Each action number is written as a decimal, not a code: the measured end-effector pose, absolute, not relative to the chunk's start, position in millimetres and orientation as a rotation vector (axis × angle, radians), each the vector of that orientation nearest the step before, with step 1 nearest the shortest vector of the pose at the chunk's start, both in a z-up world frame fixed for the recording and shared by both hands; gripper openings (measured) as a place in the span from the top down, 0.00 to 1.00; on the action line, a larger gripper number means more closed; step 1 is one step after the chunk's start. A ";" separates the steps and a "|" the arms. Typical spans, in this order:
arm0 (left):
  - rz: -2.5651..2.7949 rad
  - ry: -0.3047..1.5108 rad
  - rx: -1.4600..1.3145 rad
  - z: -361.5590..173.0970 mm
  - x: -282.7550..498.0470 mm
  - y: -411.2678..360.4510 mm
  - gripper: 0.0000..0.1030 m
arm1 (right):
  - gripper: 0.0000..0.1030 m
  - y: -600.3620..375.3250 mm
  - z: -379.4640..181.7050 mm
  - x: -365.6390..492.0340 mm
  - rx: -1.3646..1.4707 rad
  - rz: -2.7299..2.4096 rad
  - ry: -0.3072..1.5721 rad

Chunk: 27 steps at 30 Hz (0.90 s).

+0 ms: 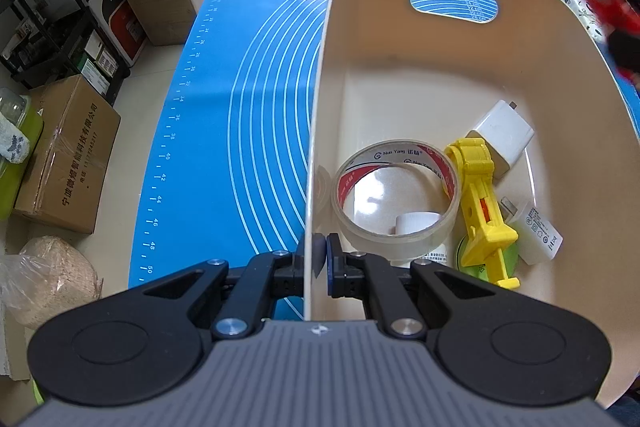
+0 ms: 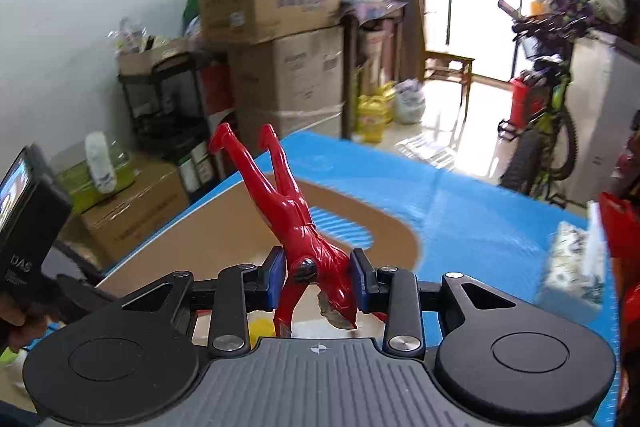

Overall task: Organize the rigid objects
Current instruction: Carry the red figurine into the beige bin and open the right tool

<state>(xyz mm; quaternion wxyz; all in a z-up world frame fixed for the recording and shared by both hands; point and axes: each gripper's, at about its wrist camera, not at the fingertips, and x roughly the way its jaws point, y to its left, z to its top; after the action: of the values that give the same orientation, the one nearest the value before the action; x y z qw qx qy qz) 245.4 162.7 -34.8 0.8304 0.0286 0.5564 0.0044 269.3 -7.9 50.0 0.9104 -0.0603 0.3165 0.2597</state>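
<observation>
Over the bin (image 1: 400, 39) | R claw (image 2: 318, 281) part-open, I've clamped red figure (image 2: 296, 215) at chest, legs up | hard, light, slick plastic; thin limbs | L claw (image 1: 316, 253) pinched on bin wall.

place: home storeroom | signs: stacked cardboard boxes (image 2: 280, 75), bicycle (image 2: 540, 131), blue baking mat (image 1: 240, 87)

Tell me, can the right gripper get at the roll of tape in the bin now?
Probably not yet: the right gripper is shut on the red figure, so it is occupied. The tape itself lies uncovered in the open bin.
</observation>
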 end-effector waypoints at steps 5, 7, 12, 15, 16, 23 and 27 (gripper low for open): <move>0.008 1.180 0.059 -35.1 245.0 162.8 0.92 | 0.59 18.5 33.6 263.7 -0.152 0.601 0.723; 0.008 1.180 0.058 -34.4 245.3 163.0 0.92 | 0.59 27.7 26.5 263.1 -0.172 0.611 0.749; 0.008 1.180 0.060 -34.6 245.3 162.0 0.92 | 0.59 43.8 10.7 262.6 -0.212 0.609 0.825; 0.008 1.180 0.060 -34.6 245.3 161.9 0.92 | 0.59 49.6 2.4 264.5 -0.230 0.604 0.867; 0.008 1.180 0.061 -34.6 245.2 161.8 0.92 | 0.59 50.8 -0.5 265.5 -0.238 0.601 0.880; 0.008 1.179 0.062 -34.7 245.2 161.3 0.92 | 0.58 53.6 -14.2 268.4 -0.238 0.607 0.944; 0.009 1.179 0.063 -34.7 245.0 161.0 0.92 | 0.51 44.0 -10.9 264.8 -0.218 0.599 0.936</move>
<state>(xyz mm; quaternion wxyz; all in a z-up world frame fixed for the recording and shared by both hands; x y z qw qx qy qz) 245.0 161.0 -34.7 0.8306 0.0295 0.5560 0.0043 264.8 44.0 -10.9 0.8440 -0.1034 0.4433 0.2837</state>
